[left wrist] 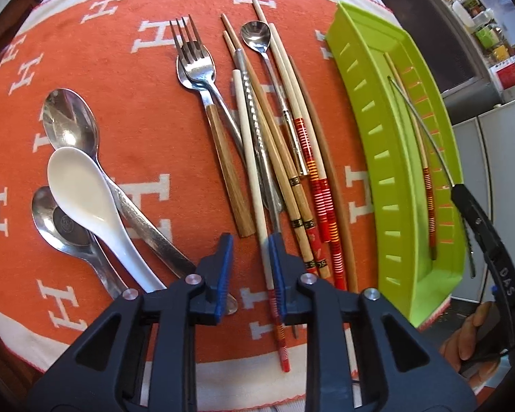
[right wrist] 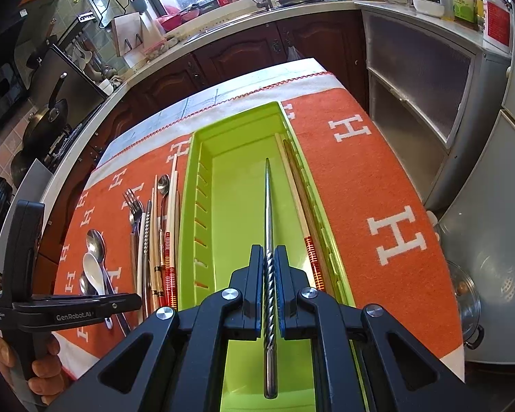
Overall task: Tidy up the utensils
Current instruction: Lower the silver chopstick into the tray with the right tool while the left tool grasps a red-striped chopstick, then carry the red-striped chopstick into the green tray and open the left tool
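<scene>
1. Hovering above a heap of cutlery, the left tool (left wrist: 249, 267) points steeply down at an orange cloth (left wrist: 127, 51) patterned with white letters, which covers the tabletop.
2. Its blue fingers (left wrist: 225, 271) stand a little apart; a cream chopstick with a red-striped end (left wrist: 257, 185) runs up between them, close against the right-hand pad, though whether the pads press on it cannot be told.
3. Beside that stick lies a loose bundle: a twisted metal chopstick (left wrist: 254, 110), bamboo chopsticks with black bands (left wrist: 292, 185), red-and-white striped chopsticks (left wrist: 317, 185) and a small metal spoon (left wrist: 254, 34).
4. Left of the bundle, two forks (left wrist: 195, 58) lie stacked, one with a wooden handle.
5. Farther left, a white ceramic spoon (left wrist: 86, 185) rests across a large metal spoon (left wrist: 68, 116) and a smaller metal spoon (left wrist: 51, 219).
6. A lime-green tray (right wrist: 202, 158) sits on the cloth to the right of the pile, its slotted wall facing the cutlery.
7. Over the tray's middle, the right tool (right wrist: 269, 264) is clamped tight on a twisted metal stick (right wrist: 267, 192), which points along the tray's length above the floor.
8. Along the tray's far wall lie a cream chopstick with red bands (right wrist: 293, 189) and a darker wooden stick just beside it.
9. A person's fingers (right wrist: 41, 367) grip the left tool's handle at the lower left of the right-hand view.
</scene>
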Motion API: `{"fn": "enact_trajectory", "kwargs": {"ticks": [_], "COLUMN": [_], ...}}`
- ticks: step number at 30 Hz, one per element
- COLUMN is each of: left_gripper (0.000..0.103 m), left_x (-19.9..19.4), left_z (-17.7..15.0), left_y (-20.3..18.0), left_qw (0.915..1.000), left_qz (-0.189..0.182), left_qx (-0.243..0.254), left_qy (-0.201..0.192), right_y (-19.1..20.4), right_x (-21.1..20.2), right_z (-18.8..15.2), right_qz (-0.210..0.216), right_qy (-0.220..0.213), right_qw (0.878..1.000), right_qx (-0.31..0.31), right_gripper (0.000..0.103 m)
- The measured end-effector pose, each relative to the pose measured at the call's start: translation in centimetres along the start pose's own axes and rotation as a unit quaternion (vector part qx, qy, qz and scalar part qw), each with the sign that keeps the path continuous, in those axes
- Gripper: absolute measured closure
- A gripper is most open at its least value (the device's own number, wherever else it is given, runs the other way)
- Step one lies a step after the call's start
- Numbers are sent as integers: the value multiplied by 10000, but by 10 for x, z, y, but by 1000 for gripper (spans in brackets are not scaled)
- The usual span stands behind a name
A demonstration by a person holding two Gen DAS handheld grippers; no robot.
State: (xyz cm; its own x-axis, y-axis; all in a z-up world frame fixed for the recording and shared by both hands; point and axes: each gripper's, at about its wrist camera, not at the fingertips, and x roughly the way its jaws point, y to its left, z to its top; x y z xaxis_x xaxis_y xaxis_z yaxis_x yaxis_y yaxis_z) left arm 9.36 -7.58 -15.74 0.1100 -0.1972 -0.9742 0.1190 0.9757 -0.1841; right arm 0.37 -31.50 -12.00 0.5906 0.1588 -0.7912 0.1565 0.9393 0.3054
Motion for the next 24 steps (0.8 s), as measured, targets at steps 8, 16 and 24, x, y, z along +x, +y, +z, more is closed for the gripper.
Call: {"fn": "enact_trajectory", "kwargs": {"ticks": [8,16,24], "left_gripper": [99,100,100], "left_x": [1,-41,-95], "left_z": [-3,-6,9], "left_y": [-20,-16,-55], "left_qw": [9987,9979,9916], "left_qz": [411,178,-840], "left_qx": [247,308,590], "left_qy": [-192,-548,-787], "right_y": [1,-3,-5], "right_x": [-2,-9,-36], "right_z": [-1,1,9], "right_qz": [0,56,121], "right_qy": [-10,-56,-277], "right_qw": [10000,10000,9995], "right_qx": [-23,46,88], "right_gripper": [97,68,68]}}
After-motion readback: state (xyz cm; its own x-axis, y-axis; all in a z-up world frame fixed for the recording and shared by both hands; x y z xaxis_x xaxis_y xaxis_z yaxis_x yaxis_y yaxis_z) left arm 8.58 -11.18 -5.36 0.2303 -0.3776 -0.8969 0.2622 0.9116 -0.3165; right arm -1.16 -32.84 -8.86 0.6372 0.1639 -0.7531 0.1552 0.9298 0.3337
